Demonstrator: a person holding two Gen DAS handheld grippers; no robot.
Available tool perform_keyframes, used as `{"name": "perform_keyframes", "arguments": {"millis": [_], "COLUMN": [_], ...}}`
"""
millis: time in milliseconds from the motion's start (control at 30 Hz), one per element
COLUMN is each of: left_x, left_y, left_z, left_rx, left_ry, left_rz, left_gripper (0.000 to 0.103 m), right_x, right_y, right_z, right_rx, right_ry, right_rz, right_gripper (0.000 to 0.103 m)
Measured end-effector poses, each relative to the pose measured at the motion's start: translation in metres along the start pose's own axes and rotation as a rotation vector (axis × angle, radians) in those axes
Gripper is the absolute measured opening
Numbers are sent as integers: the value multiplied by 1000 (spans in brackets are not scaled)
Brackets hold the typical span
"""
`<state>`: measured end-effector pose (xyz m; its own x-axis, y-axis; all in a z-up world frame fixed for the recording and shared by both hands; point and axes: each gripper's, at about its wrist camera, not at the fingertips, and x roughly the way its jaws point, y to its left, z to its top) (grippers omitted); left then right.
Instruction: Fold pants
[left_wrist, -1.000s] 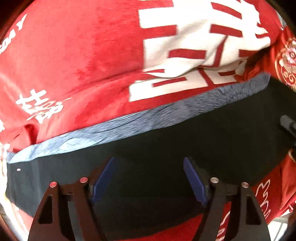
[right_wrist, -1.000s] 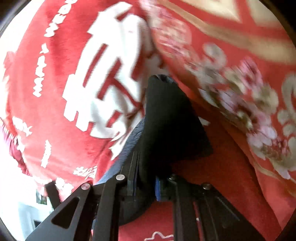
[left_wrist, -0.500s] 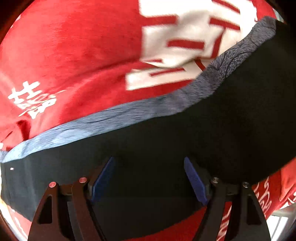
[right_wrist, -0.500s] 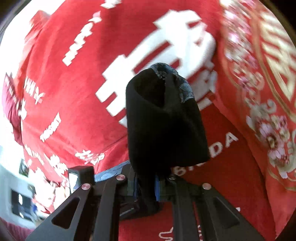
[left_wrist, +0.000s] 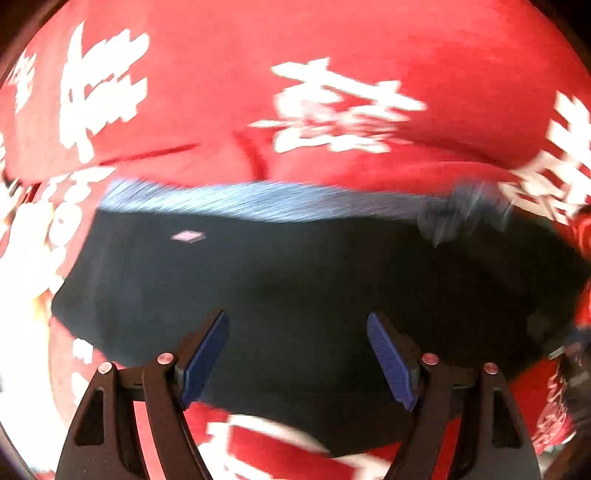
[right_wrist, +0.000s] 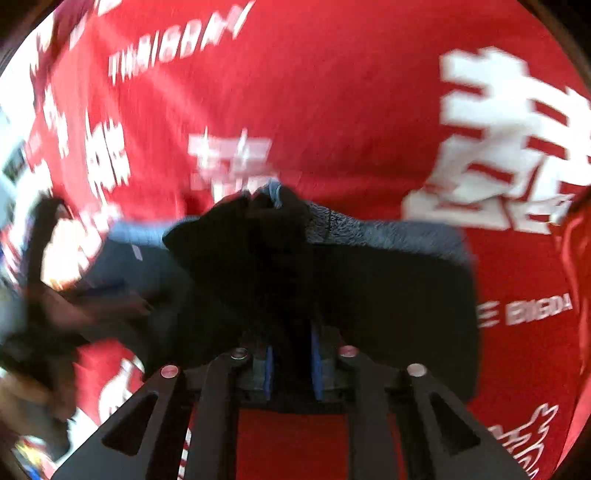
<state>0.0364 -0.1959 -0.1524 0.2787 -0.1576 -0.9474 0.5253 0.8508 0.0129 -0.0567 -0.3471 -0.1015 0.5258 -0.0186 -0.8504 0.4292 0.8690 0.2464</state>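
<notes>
The pants (left_wrist: 295, 273) are black with a blue-grey waistband (left_wrist: 266, 201) and lie on a red blanket (left_wrist: 332, 55) with white characters. My left gripper (left_wrist: 297, 354) is open, its blue pads (left_wrist: 205, 354) spread over the black cloth. My right gripper (right_wrist: 291, 369) is shut on a bunched fold of the pants (right_wrist: 258, 266), which drapes forward over the flat part. The waistband (right_wrist: 369, 229) shows beyond the fold. Both views are blurred by motion.
The red blanket (right_wrist: 332, 92) covers everything around the pants. At the left edge of the right wrist view a dark blurred shape (right_wrist: 40, 251) stands by the pants, probably my other gripper. Bright background shows at the far left.
My right gripper has carried the held end of the pants across and down onto the rest of the garment. The left view has shifted along the waistband. The left gripper stays open.
</notes>
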Motion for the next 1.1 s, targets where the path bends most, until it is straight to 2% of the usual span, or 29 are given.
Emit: {"name": "perform_keyframes", "arguments": {"millis": [33, 100, 133, 167, 200, 233, 300, 333, 367, 467, 567, 667, 733, 967, 1000, 1033, 1100], "left_x": [2, 7, 8, 9, 8, 6, 4, 1, 0, -4, 1, 12, 22, 33, 35, 39, 34], "left_y": [14, 34, 38, 41, 41, 42, 35, 30, 22, -6, -34, -59, -69, -83, -84, -87, -90], "left_z": [-4, -10, -12, -13, -14, -16, -14, -12, -9, -1, 11, 15, 14, 11, 12, 13, 13], "left_rx": [-9, -15, -16, -17, -18, -19, -15, -10, -4, 32, 52, 56, 45, 27, 26, 25, 43], "left_ry": [7, 19, 23, 26, 31, 42, 52, 53, 54, 80, 111, 203, 239, 270, 268, 262, 229], "left_rz": [10, 23, 21, 17, 11, -8, -56, -88, -114, -245, -348, -421, -413, -408, -404, -398, -380], "left_gripper": [79, 79, 79, 79, 79, 79, 79, 79, 79, 79, 79, 79, 79, 79, 79, 75, 55], "right_x": [24, 41, 41, 37, 31, 23, 7, -4, -8, -15, -2, 12, 17, 25, 30, 39, 55], "right_y": [20, 42, 55, 63, 68, 72, 70, 60, 56, 2, -47, -71, -78, -95, -99, -104, -110], "right_z": [-9, -22, -28, -33, -35, -38, -40, -41, -40, -37, -47, -57, -65, -76, -75, -77, -82], "right_rx": [-47, -127, -186, -218, -228, -219, -187, -132, -76, 249, 570, 701, 765, 885, 909, 960, 1035], "right_ry": [59, 90, 76, 68, 66, 64, 60, 61, 59, 59, 71, 89, 101, 25, 24, 32, 85], "right_rz": [-64, -182, -248, -262, -239, -194, -101, -9, 40, 222, 391, 460, 488, 546, 558, 587, 602], "right_gripper": [25, 26, 33, 40, 51, 57, 58, 58, 58, 58, 58, 58, 58, 58, 55, 36, 5]}}
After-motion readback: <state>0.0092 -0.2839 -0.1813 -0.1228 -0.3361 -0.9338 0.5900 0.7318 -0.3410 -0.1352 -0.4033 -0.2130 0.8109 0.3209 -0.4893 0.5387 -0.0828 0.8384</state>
